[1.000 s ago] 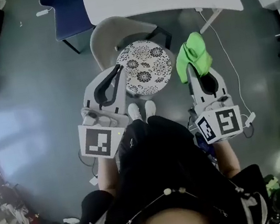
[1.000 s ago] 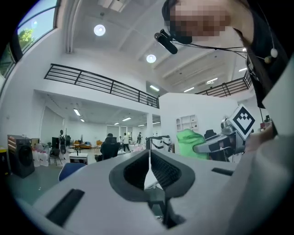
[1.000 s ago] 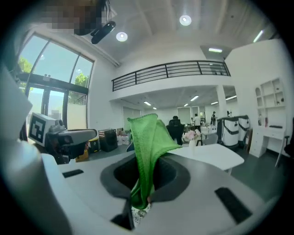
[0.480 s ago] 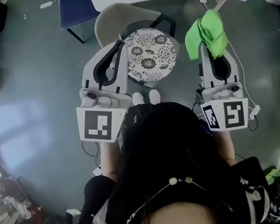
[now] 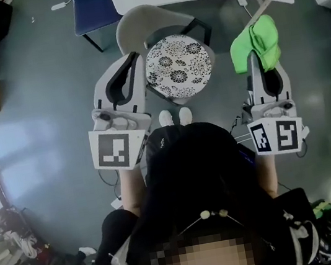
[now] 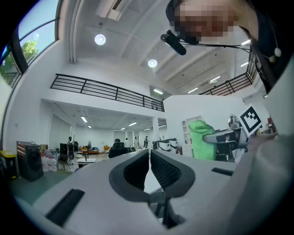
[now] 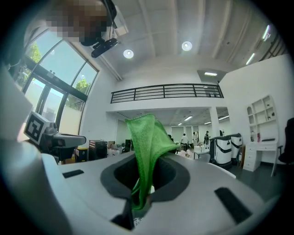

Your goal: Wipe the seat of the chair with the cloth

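Pinching fuzzy green cloth (image 7: pixel 146 137), right gripper (image 7: pixel 147 158); round floral-print seat (image 5: pixel 178 67) beside.

right gripper (image 5: pixel 255 60) swung out to the person's right, green cloth (image 5: pixel 255 42) now farther from the patterned chair seat (image 5: pixel 178 67), left gripper (image 5: pixel 131 60) drawn just off the seat's edge

The head camera looks steeply down from above the person (image 5: pixel 191 174) onto the floor (image 5: pixel 38 87), the chair (image 5: pixel 178 67), the left gripper (image 5: pixel 133 58) and the right gripper (image 5: pixel 257 51). Each gripper camera sits close behind its own jaws, tilted up toward the ceiling (image 6: pixel 133 32). Each catches the other gripper at its edge, and the cloth (image 5: pixel 256 38) shows in all three views.
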{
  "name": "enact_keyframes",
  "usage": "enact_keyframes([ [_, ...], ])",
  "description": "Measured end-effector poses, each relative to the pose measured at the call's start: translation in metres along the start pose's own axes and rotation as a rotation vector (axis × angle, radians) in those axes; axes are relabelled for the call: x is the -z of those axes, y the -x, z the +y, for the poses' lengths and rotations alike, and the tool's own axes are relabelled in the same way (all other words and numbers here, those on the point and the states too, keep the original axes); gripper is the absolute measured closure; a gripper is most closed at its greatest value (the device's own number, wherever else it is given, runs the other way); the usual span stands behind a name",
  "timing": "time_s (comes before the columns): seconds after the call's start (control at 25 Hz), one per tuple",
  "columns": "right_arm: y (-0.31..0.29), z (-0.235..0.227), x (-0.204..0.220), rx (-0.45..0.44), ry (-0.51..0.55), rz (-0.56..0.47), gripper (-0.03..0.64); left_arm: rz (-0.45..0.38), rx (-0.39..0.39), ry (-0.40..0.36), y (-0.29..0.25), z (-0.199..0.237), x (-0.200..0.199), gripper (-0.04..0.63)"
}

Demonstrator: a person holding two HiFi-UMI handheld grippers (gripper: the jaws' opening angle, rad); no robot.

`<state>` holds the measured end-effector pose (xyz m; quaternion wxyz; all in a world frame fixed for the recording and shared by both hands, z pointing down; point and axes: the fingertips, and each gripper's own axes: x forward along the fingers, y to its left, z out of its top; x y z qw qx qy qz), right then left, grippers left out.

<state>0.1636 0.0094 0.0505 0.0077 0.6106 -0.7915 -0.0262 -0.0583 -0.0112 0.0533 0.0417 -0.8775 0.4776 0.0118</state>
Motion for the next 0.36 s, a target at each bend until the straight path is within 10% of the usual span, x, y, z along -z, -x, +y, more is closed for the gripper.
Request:
enact_keyframes([
  [0.36,0.0006,-0.0111,0.0062,0.035,-0.019,0.014,0.572,-0.007,-0.004,-0.001,-0.0004,0.0067,0.0042,0.578],
])
